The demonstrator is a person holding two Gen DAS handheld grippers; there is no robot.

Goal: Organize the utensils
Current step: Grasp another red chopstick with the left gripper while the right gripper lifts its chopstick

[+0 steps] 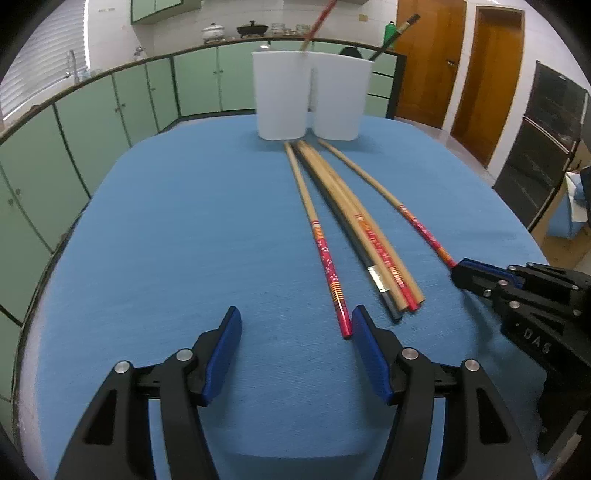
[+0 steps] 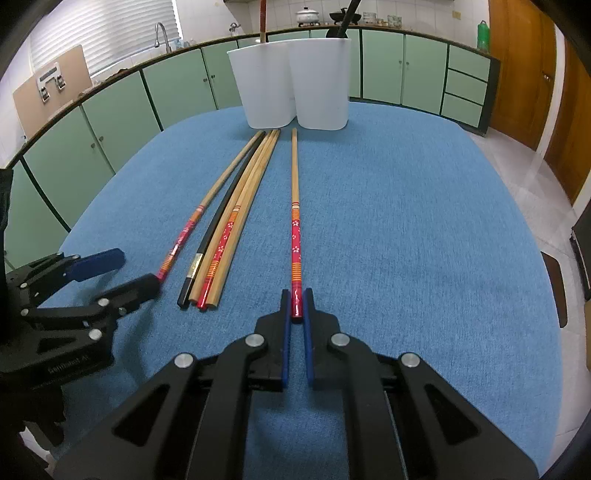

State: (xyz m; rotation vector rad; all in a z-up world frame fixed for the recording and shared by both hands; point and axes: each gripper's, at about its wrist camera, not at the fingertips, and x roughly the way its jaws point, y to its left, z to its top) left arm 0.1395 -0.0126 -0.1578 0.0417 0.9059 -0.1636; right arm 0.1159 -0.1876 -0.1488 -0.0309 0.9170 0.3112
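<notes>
Several chopsticks lie on the blue table (image 1: 166, 229), pointing at two white cups (image 1: 282, 96) at the far side. My right gripper (image 2: 296, 299) is shut on the red end of a lone bamboo chopstick (image 2: 294, 206), which still lies on the table; it also shows in the left wrist view (image 1: 458, 269). My left gripper (image 1: 295, 325) is open and empty, its right finger beside the end of another red-ended chopstick (image 1: 321, 243). A bundle of chopsticks (image 1: 362, 229) lies between them. One cup holds a red chopstick (image 1: 319, 22), the other a black one (image 1: 395, 35).
Green cabinets (image 1: 110, 110) and a counter with pots run behind the table. Wooden doors (image 1: 491, 81) stand at the right. The table's edges curve close on the left and right.
</notes>
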